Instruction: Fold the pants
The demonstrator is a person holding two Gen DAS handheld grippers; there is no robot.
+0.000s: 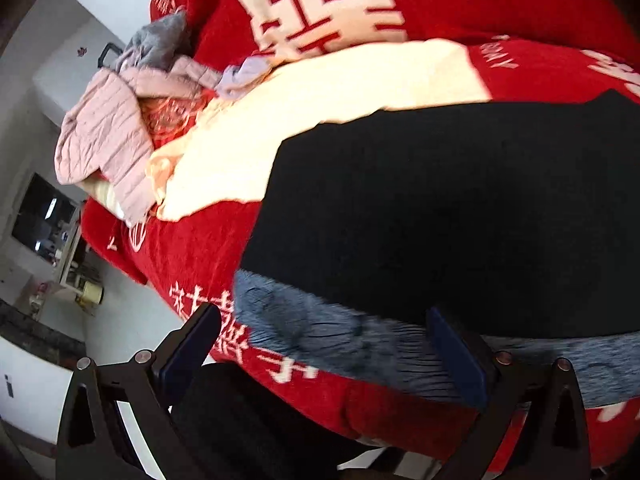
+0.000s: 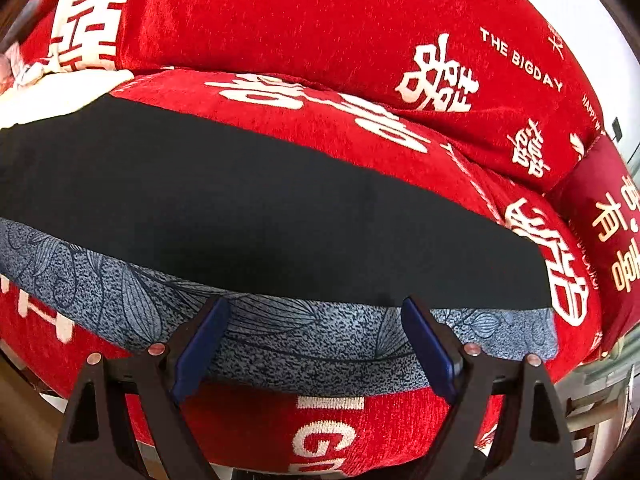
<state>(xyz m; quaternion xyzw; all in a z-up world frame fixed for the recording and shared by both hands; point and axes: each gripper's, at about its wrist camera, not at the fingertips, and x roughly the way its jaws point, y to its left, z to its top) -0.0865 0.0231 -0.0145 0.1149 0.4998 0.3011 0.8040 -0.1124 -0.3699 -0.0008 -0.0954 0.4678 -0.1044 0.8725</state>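
The black pants lie flat on the red sofa seat, with a blue-grey patterned band along their near edge. They also show in the right wrist view, with the same band. My left gripper is open, its blue pads either side of the band near the pants' left end. My right gripper is open over the band, further right. Neither holds anything.
A cream cloth lies behind the pants. A pile of clothes with a pink quilted jacket sits at the sofa's left end. Red back cushions and a dark red pillow stand behind and right. Floor lies left.
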